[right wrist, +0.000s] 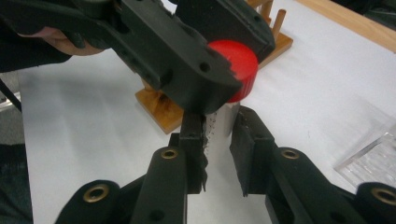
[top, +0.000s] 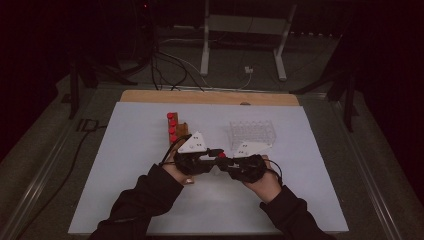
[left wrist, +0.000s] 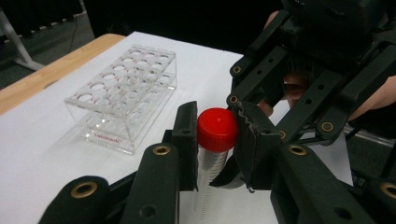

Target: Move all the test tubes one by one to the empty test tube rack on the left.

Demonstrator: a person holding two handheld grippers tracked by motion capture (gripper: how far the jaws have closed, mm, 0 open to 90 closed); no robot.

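Dim room, white sheet over a wooden table. Toward the near edge both grippers meet on one tube (left wrist: pixel 211 161). The right gripper (right wrist: pixel 219 144) has its jaws clamped on the clear body; the left gripper (left wrist: pixel 215 135) is closed on the red cap (left wrist: pixel 217 129), so the cap lies directly between its pads and the tube's long axis runs from one gripper to the other. Farther off, the clear rack (left wrist: pixel 123 93) shows in the left gripper view, while the right gripper view shows the wooden stand (right wrist: pixel 163 109). Capped tubes (top: pixel 171 126) sit toward the far left.
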